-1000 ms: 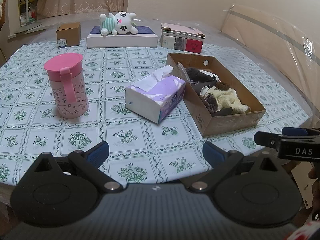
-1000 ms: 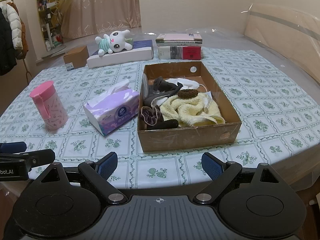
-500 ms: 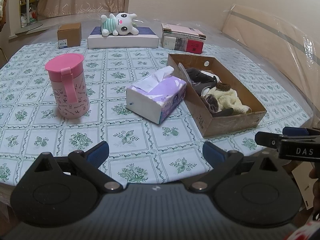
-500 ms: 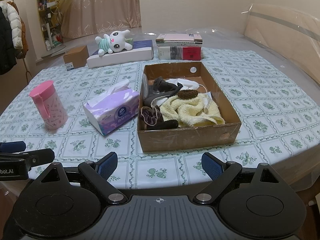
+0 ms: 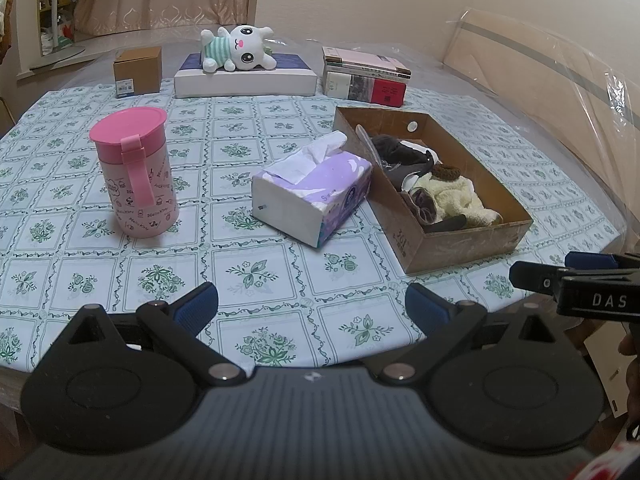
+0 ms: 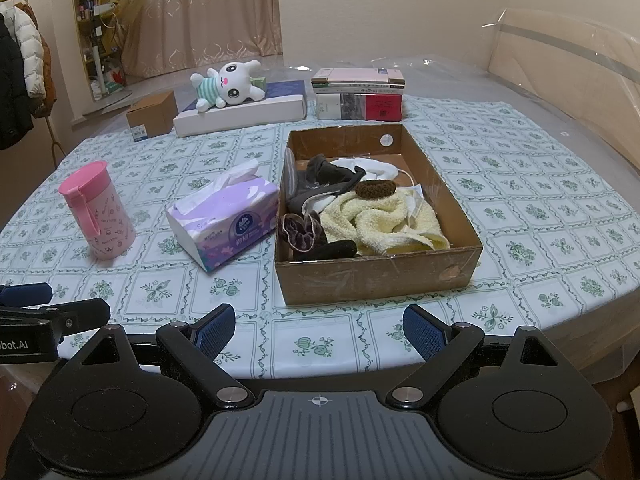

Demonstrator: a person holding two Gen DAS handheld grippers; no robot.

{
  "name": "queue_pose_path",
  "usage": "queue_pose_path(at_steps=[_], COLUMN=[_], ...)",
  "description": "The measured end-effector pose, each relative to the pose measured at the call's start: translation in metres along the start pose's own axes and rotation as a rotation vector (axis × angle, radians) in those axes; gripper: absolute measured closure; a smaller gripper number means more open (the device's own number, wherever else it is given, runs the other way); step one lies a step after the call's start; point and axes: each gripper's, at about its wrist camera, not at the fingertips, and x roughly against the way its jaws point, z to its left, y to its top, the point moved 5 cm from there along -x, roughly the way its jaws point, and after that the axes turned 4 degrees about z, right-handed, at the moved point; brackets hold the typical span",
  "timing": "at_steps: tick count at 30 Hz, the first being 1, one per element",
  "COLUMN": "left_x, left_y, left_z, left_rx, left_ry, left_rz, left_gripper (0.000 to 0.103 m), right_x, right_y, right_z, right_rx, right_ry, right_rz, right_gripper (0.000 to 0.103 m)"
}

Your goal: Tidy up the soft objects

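A brown cardboard box (image 6: 380, 280) (image 5: 460, 244) sits on the table and holds soft things: a pale yellow towel (image 6: 380, 220), a dark grey cloth (image 6: 324, 180), a brown scrunchie (image 6: 376, 189) and a purple scrunchie (image 6: 302, 230). A white plush bunny (image 6: 228, 86) (image 5: 240, 48) lies on a flat white box at the back. My right gripper (image 6: 316, 326) hovers open and empty over the near table edge, in front of the box. My left gripper (image 5: 312, 306) is open and empty too, left of the box.
A purple tissue pack (image 6: 224, 220) lies left of the box, and a pink lidded cup (image 6: 98, 216) stands further left. A small brown carton (image 6: 152, 118) and a stack of books (image 6: 360, 94) line the back. Clear plastic sheeting (image 6: 560, 60) covers the right side.
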Motion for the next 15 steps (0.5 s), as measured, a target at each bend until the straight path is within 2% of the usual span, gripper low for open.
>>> queue_pose_path(at_steps=[15], left_x=[0.0001], left_y=[-0.0002], left_z=[-0.0015], left_rx=[-0.029], left_ry=[-0.008], left_rz=[-0.007], left_gripper=[0.003], right_x=[0.0000], right_y=[0.0000], right_z=[0.0001], right_rx=[0.000], right_ry=[0.001], right_rz=[-0.001], right_gripper=[0.013])
